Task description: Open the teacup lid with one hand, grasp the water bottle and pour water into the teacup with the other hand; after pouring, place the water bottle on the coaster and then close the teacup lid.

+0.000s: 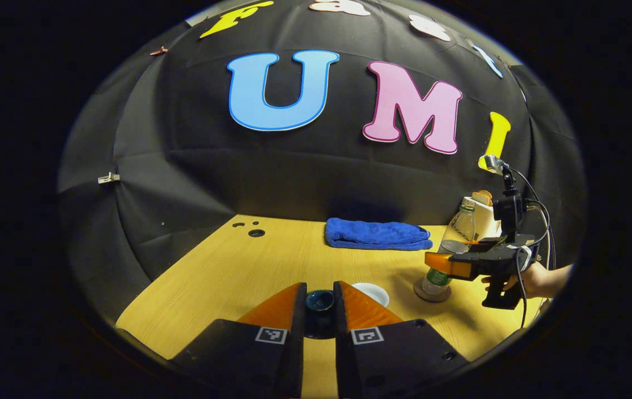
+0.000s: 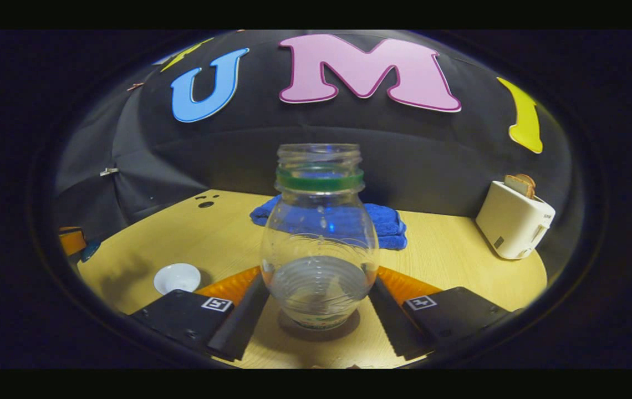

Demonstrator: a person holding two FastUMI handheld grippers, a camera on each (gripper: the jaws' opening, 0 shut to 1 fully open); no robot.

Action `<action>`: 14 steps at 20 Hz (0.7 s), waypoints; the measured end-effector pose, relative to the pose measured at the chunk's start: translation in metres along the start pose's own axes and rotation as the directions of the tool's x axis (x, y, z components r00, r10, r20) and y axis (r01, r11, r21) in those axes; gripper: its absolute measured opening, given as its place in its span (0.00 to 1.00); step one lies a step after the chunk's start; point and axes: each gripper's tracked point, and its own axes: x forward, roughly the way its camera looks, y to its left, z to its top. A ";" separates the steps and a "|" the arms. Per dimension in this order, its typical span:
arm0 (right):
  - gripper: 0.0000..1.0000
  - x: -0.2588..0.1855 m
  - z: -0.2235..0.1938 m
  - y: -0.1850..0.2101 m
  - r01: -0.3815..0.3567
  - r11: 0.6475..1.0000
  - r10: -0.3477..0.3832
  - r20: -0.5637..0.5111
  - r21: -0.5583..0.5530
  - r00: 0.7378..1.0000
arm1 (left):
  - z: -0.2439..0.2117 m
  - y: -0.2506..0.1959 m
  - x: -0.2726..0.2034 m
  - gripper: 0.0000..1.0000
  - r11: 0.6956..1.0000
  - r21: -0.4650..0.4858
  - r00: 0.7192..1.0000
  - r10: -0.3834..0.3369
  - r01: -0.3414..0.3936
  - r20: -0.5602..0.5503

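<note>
Water bottle upright between right hand-held gripper fingers, on coaster

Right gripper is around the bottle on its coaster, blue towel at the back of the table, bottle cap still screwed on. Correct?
Not quite: the bottle has no cap. Its threaded neck stands open above the green ring, as the right gripper view shows. The rest holds: the right gripper brackets the bottle on its coaster, and the blue towel lies at the back of the table.
</note>
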 end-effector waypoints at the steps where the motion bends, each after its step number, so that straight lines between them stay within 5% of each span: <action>1: 1.00 -0.003 -0.001 0.000 0.005 1.000 -0.005 -0.002 0.001 1.000 | 0.002 -0.002 0.001 0.28 1.000 0.002 1.000 -0.005 0.005 0.003; 14: 1.00 -0.084 -0.054 -0.002 0.043 0.999 -0.041 -0.079 0.029 0.996 | -0.009 -0.050 0.066 0.24 0.993 0.023 0.993 -0.118 0.118 -0.003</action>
